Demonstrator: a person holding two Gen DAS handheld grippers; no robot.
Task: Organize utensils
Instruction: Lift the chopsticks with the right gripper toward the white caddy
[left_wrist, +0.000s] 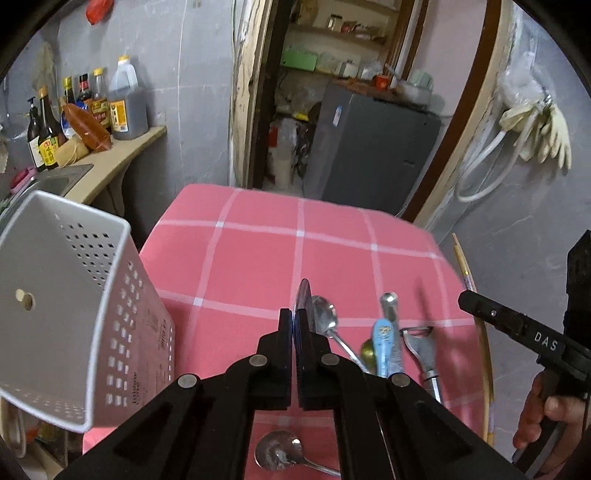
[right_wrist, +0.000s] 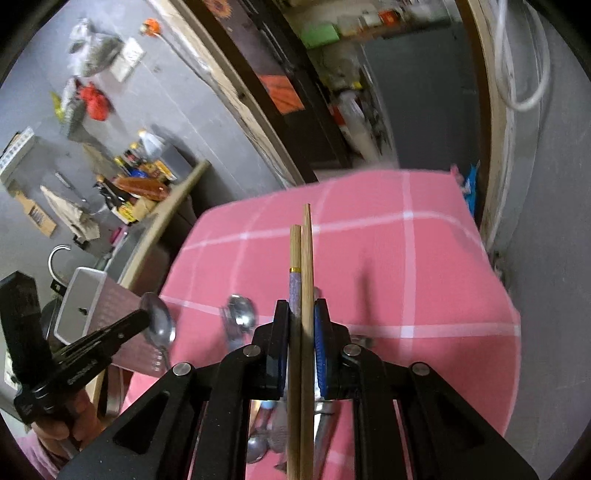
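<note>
Left tool (left_wrist: 294, 325) clamped on spoon (left_wrist: 303, 295), long axis pointing far; white perforated caddy (left_wrist: 74, 295) just left, mouth tilted toward it, nearer this hand; right tool (right_wrist: 301, 314) gripping chopsticks (right_wrist: 301, 258), farther right over pink tabletop (left_wrist: 258, 251).

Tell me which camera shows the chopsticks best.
The right wrist view: the chopsticks run up the middle of the picture, clamped in the right gripper. The left wrist view shows them only as a thin curved line at the right edge.
</note>
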